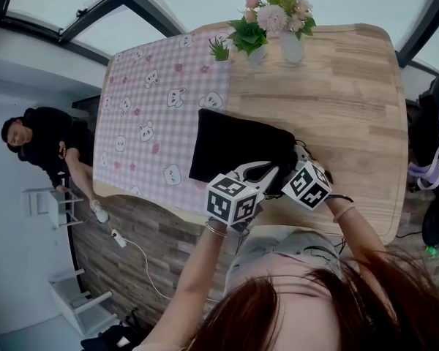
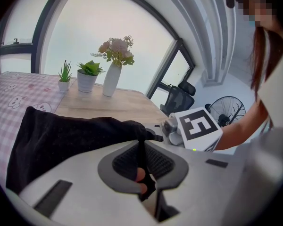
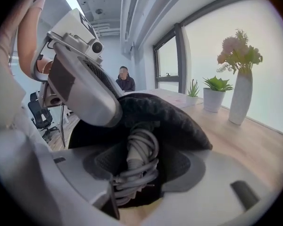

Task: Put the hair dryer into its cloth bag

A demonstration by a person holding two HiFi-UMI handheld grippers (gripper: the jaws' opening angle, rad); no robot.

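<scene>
Partly inside cloth bag: cord; right gripper spread around it, left gripper pinching bag.

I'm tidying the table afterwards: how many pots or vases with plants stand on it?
3, in a row at the table's far end: a small spiky plant, a leafy potted plant beside it, then a tall white vase of flowers. None appears hidden.

Soft, even daylight pours in from the windows across the top of the left gripper view, blown out to white. Barely a shadow on the table. The black cloth bag swallows all detail. Heavy fisheye bending and dark corners in both gripper views, and the nearest jaw surfaces go soft
</scene>
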